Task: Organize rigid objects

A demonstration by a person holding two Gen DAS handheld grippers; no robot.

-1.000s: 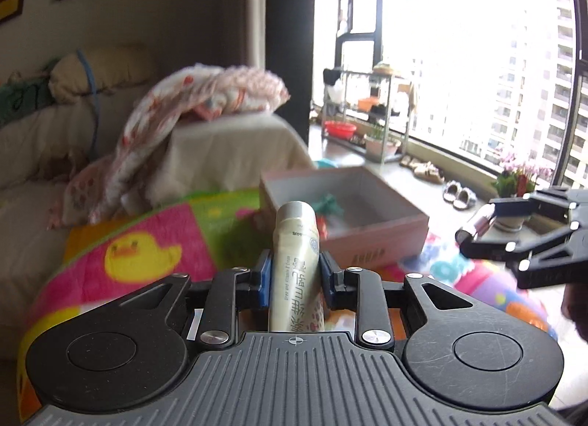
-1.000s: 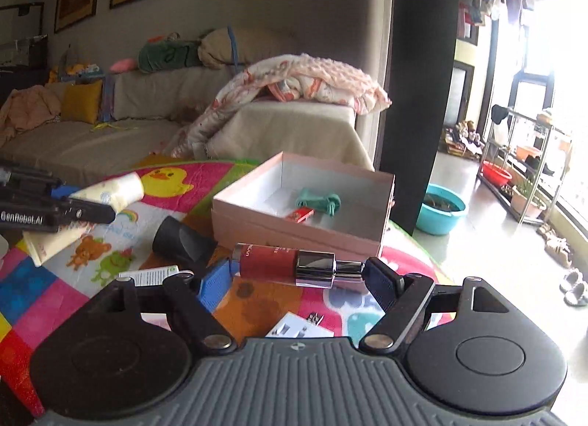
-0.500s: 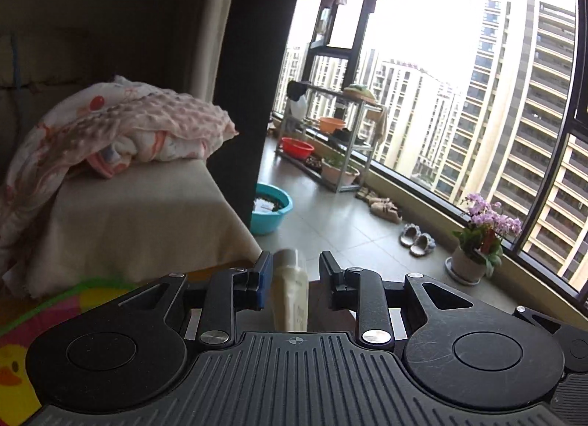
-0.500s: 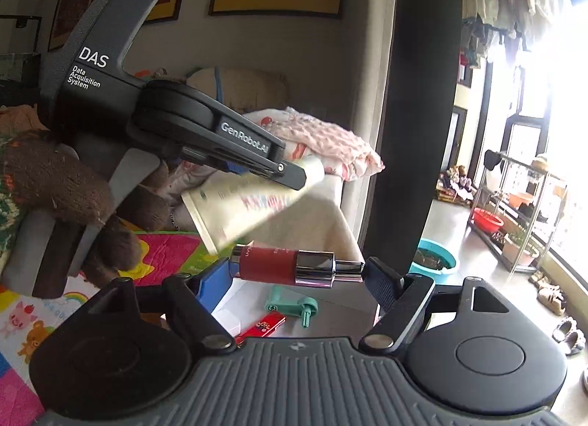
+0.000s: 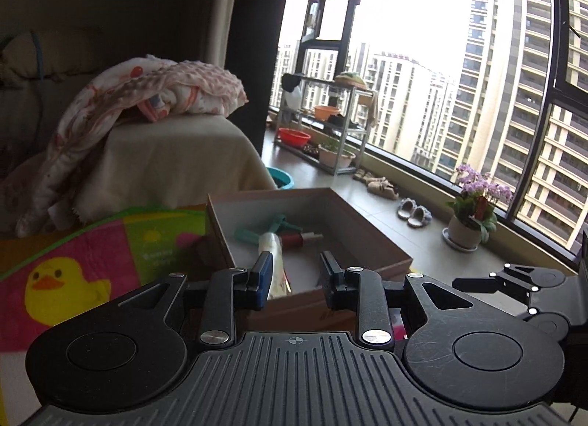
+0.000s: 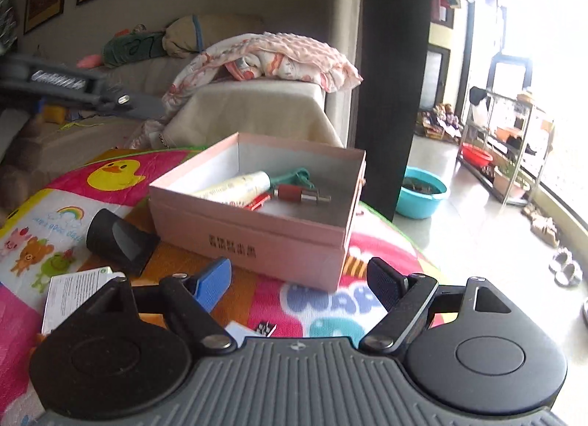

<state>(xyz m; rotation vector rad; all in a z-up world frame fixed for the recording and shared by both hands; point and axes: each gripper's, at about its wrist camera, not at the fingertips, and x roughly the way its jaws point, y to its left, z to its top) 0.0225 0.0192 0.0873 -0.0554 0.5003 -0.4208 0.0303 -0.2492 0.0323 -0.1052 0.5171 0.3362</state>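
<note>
An open pink box (image 6: 257, 238) stands on the colourful mat (image 6: 110, 176). Inside lie a cream tube (image 6: 235, 189), a red bottle with a silver cap (image 6: 299, 193), a teal piece (image 6: 297, 176) and a small red item (image 6: 259, 201). In the left wrist view the box (image 5: 371, 238) holds the tube (image 5: 272, 253), the red bottle (image 5: 299, 238) and the teal piece (image 5: 257, 231). My left gripper (image 5: 296, 275) is open and empty just before the box; it shows blurred at the right wrist view's left (image 6: 81, 91). My right gripper (image 6: 299, 279) is open and empty in front of the box.
A black case (image 6: 117, 242), a white leaflet (image 6: 73, 290) and a small metal clip (image 6: 266, 328) lie on the mat near the box. A sofa with a pink blanket (image 6: 272, 58) stands behind. The table edge drops to the floor at right, with a teal basin (image 6: 422, 196).
Both grippers have opened. The cream tube and the red bottle now lie in the box. Both grippers have drawn back from over the box.
</note>
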